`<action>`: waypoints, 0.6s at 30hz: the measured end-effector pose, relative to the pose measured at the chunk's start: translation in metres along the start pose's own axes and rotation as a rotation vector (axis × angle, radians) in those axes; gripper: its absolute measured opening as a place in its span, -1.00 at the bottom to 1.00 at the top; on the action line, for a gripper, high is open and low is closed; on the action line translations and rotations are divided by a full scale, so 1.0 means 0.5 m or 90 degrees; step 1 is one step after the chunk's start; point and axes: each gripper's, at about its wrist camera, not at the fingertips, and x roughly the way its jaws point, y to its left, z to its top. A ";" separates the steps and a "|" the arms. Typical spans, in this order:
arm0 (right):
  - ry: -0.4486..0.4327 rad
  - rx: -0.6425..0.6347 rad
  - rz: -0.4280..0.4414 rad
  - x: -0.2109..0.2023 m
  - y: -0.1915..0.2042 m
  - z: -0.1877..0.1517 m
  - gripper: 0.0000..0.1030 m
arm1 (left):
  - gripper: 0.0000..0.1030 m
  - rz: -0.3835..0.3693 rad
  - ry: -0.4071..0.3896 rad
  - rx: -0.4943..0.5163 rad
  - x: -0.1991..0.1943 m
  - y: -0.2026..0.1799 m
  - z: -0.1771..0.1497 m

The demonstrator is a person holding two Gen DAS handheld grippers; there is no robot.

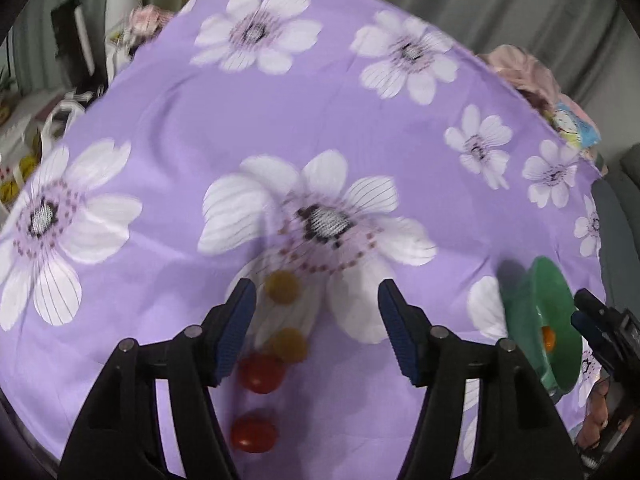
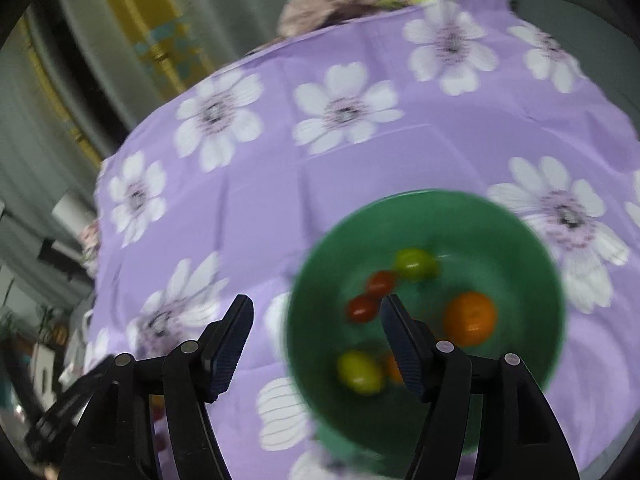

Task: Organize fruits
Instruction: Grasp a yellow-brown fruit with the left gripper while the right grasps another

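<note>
In the left wrist view my left gripper [image 1: 316,320] is open and empty above a purple flowered cloth [image 1: 320,120]. Between its fingers lie two yellow cherry tomatoes [image 1: 282,287] [image 1: 291,345] and two red ones [image 1: 261,373] [image 1: 253,435]. A green bowl [image 1: 554,320] stands at the right, with the right gripper [image 1: 600,328] beside it. In the right wrist view my right gripper [image 2: 316,336] is open and empty over the bowl's [image 2: 500,216] left rim. The bowl holds an orange [image 2: 470,318], two red tomatoes [image 2: 362,308] [image 2: 381,283], and two yellow-green tomatoes [image 2: 414,265] [image 2: 359,372].
Crumpled cloth and a colourful package [image 1: 572,120] lie past the table's far right edge. Bags and clutter [image 1: 36,132] stand off the left side. Grey curtains [image 2: 40,120] hang behind.
</note>
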 end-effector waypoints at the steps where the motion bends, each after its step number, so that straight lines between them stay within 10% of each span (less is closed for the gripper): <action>1: 0.005 -0.005 0.004 0.004 0.007 -0.005 0.30 | 0.10 -0.001 0.007 -0.006 0.005 0.007 0.001; 18: 0.062 -0.106 0.065 0.048 0.120 -0.061 0.30 | -0.30 0.032 0.078 -0.013 0.102 0.018 0.009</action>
